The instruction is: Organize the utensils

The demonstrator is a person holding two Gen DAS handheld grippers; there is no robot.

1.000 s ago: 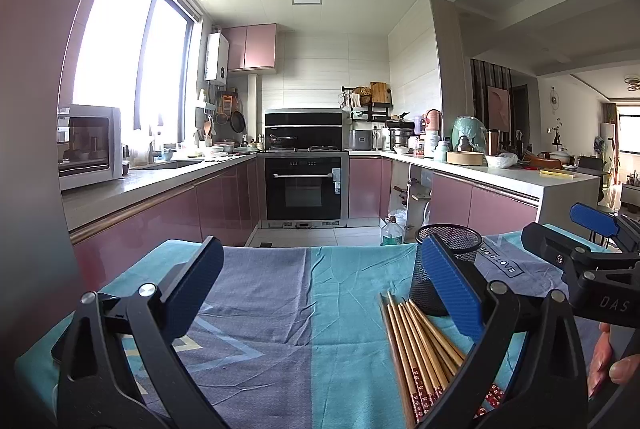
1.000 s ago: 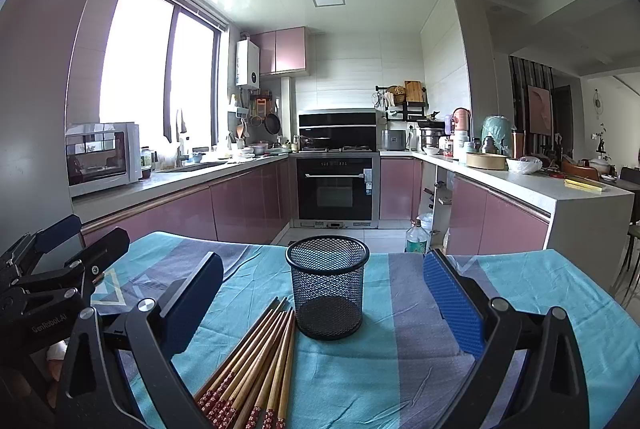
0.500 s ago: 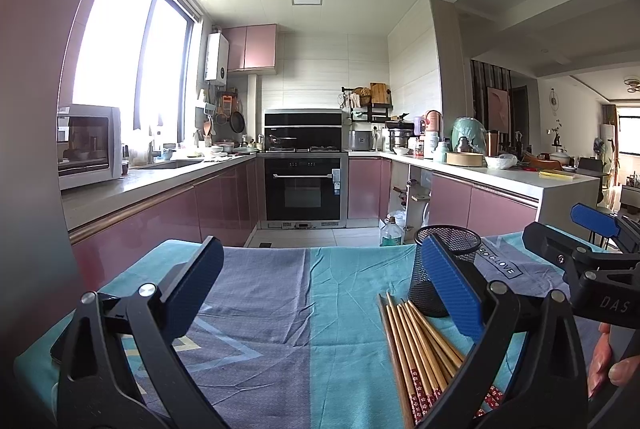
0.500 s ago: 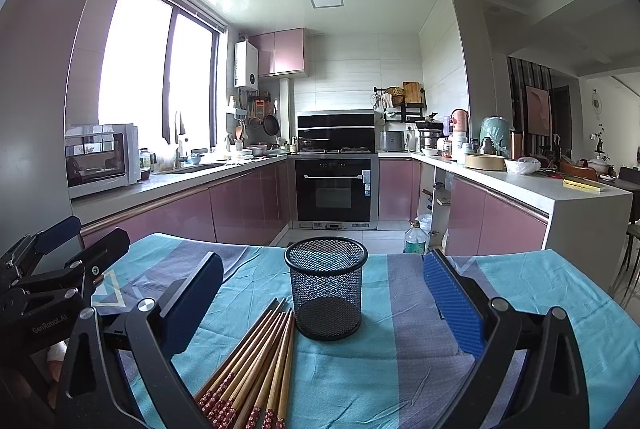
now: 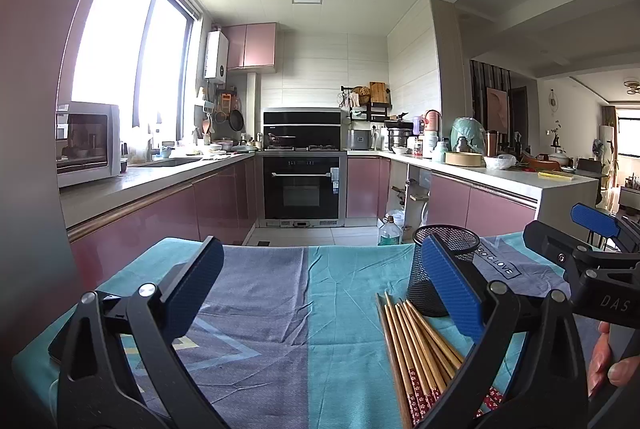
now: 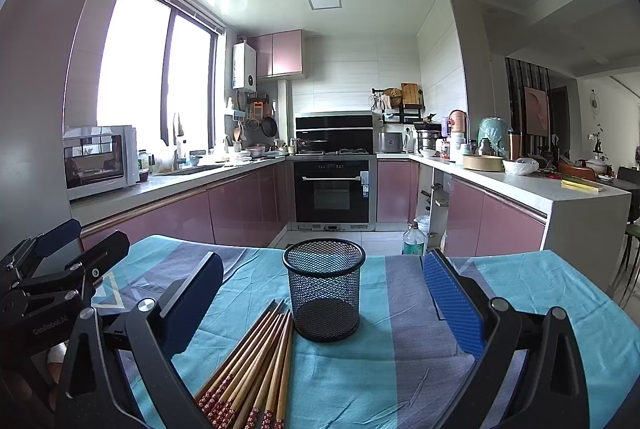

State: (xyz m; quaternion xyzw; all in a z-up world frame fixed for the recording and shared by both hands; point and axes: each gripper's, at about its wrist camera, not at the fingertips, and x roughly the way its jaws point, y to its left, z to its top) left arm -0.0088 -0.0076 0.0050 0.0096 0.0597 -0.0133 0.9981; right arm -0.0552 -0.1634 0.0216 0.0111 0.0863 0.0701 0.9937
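Pre-grasp: both tongs (image 6: pixel 320 305) (image 5: pixel 320 293) apart, empty; chopsticks (image 6: pixel 256 361) at 7 o'clock of apparently empty mesh holder (image 6: pixel 324 293); next, grab chopsticks.

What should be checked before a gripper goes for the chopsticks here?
1. Mesh holder upright on the tablecloth: ok.
2. Holder empty: ok, nothing inside.
3. Chopsticks bundled flat beside the holder, tips toward it: ok.
4. Right gripper open, nothing between fingers: ok.
5. Left gripper open, empty: ok.
6. Chopstick count: cannot tell, ends cut off.
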